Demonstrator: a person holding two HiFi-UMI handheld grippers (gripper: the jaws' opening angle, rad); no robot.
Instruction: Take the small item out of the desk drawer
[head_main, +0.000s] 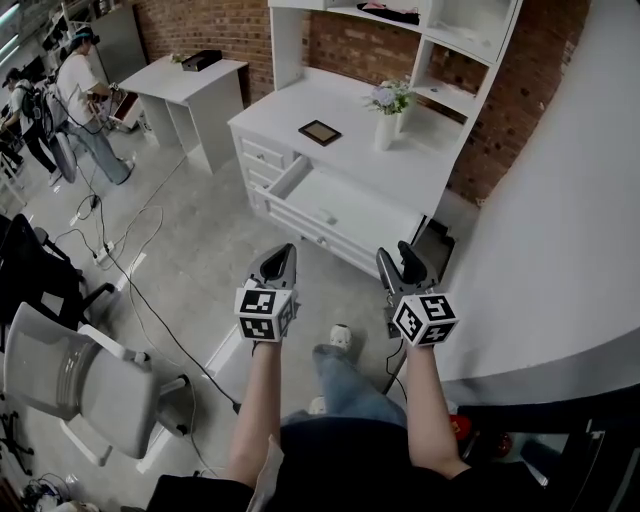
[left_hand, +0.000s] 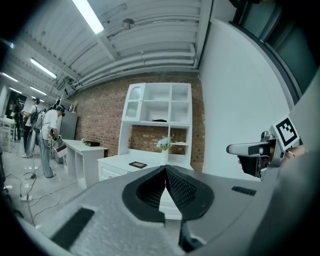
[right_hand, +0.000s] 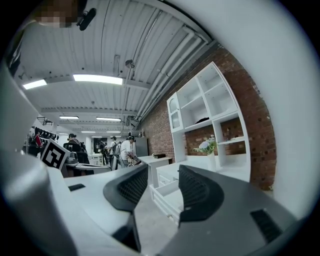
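Note:
The white desk (head_main: 350, 130) stands ahead of me against the brick wall, and its wide top drawer (head_main: 288, 180) is pulled open. The drawer's inside looks plain white; no small item shows in it from here. Both grippers hang in the air well short of the desk, above the floor. My left gripper (head_main: 279, 258) has its jaws shut with nothing in them, the tips meeting in the left gripper view (left_hand: 165, 168). My right gripper (head_main: 408, 262) is open and empty, and the open drawer (right_hand: 167, 196) shows through its gap (right_hand: 164, 170).
A dark picture frame (head_main: 320, 132) and a vase of flowers (head_main: 388, 108) stand on the desk top. A white wall (head_main: 560, 230) runs close on the right. A grey chair (head_main: 70, 375) and floor cables (head_main: 120, 270) lie to the left, with people beyond at a second table (head_main: 190, 80).

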